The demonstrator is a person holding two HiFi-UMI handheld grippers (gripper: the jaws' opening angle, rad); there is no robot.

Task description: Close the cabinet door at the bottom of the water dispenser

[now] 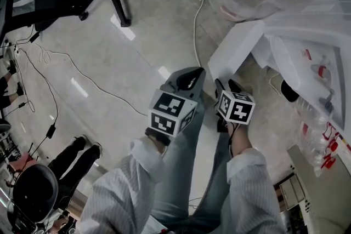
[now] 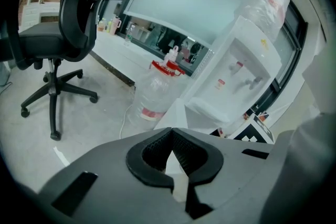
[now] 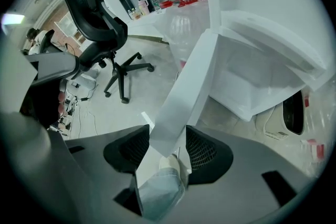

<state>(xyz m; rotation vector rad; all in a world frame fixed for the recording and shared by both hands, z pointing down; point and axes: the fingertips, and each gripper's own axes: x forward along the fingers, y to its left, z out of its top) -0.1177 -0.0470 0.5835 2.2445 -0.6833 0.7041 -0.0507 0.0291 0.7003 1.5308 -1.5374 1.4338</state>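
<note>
The cabinet door (image 3: pixel 184 86) is standing swung well out from the base of the water dispenser (image 3: pixel 273 2), so closing is not yet done. The right gripper (image 3: pixel 167 147) is holding its jaws wide, straddling the door's free edge; a firm clamp cannot be confirmed. The left gripper (image 2: pixel 170 139) is idling beside it, jaws together and empty. The full swing shut is judged to be remaining.

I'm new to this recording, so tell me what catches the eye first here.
The white cabinet door stands open at the foot of the water dispenser, its edge between the parted jaws of the right gripper. The left gripper, beside the right one, has its jaws together and empty. A large clear water bottle stands on the floor next to the dispenser.
</note>
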